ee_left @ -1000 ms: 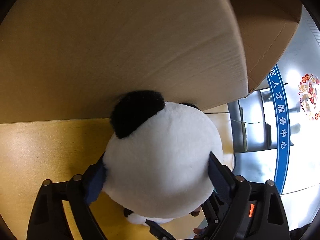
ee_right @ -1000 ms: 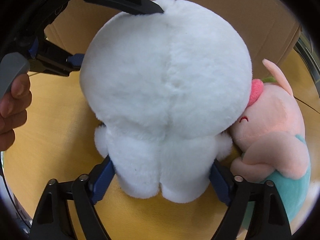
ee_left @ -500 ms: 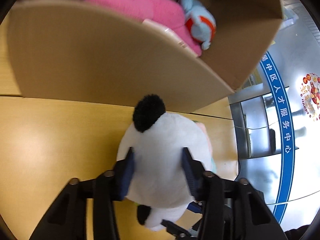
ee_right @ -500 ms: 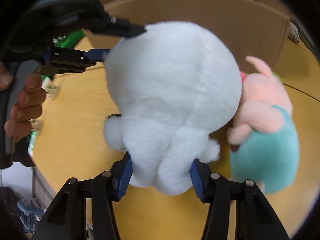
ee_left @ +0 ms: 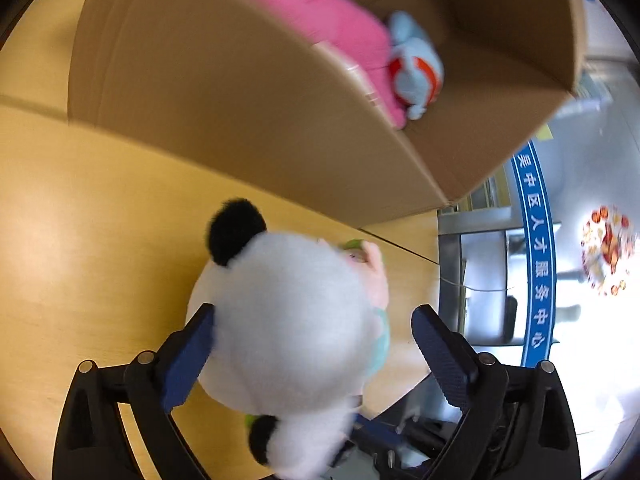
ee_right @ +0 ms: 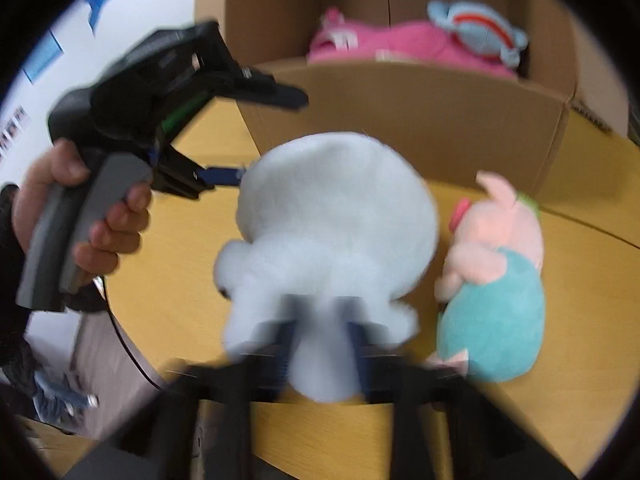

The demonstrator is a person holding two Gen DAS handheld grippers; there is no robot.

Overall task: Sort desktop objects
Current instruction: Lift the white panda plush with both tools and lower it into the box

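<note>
A white plush panda [ee_left: 288, 320] with black ears is held above the wooden table. My right gripper [ee_right: 320, 348] is shut on the panda's lower body [ee_right: 328, 248]. My left gripper [ee_left: 312, 344] is open around the panda's head, its right finger clear of the plush; it also shows in the right wrist view [ee_right: 224, 136], held by a hand. A pink pig plush [ee_right: 496, 264] in a teal dress lies on the table to the right of the panda.
An open cardboard box [ee_left: 248, 92] stands behind the panda on the table [ee_left: 80, 232]; it holds a pink plush [ee_right: 400, 40] and a small blue plush [ee_right: 476, 28]. The table edge lies at the right in the left wrist view, floor beyond.
My left gripper has opened off the panda's head. My right gripper has closed tighter on the panda's lower body. Both views have drawn back, showing the box's inside.
</note>
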